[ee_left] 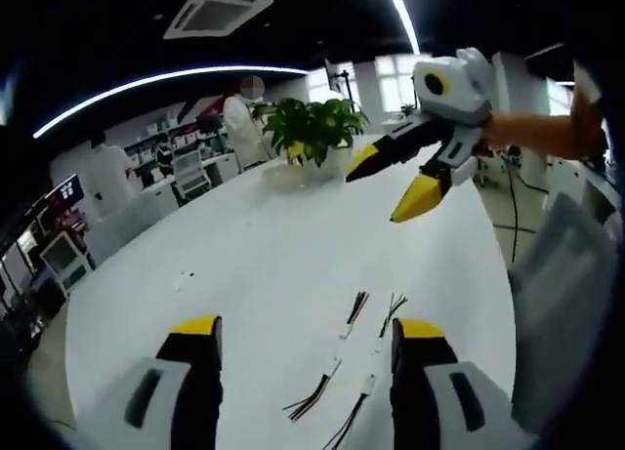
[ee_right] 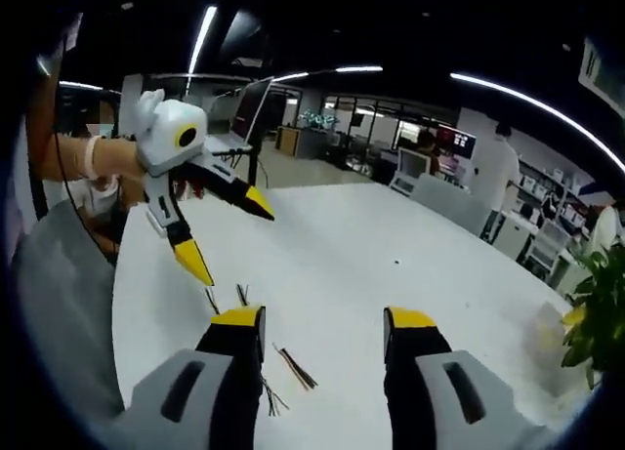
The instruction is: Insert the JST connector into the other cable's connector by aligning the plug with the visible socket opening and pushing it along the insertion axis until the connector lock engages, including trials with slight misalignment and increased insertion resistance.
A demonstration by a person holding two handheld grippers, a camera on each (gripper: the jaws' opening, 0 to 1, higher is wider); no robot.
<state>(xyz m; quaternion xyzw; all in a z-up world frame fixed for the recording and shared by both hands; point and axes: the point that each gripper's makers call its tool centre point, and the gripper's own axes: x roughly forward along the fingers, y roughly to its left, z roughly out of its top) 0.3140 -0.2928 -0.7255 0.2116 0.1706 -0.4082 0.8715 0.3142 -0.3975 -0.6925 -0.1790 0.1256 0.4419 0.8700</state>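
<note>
Several short JST cables lie on the white table (ee_left: pixel 254 265) between my left gripper's jaws: one dark-wired cable (ee_left: pixel 356 308), a second (ee_left: pixel 392 311), and two nearer ones (ee_left: pixel 312 398) (ee_left: pixel 354 419), each with a small white connector. My left gripper (ee_left: pixel 308 328) is open above them and holds nothing. My right gripper (ee_left: pixel 384 190) hovers open over the far side of the table, held by a hand. In the right gripper view my right gripper (ee_right: pixel 324 319) is open and empty, cables (ee_right: pixel 294 368) lie near its left jaw, and the left gripper (ee_right: pixel 229 239) hangs open at the upper left.
A potted plant (ee_left: pixel 312 128) stands at the table's far edge, also seen as a plant (ee_right: pixel 592 313) at the right. A grey chair (ee_left: pixel 571 274) sits beside the table. People in white coats (ee_left: pixel 107 172) stand by desks in the background.
</note>
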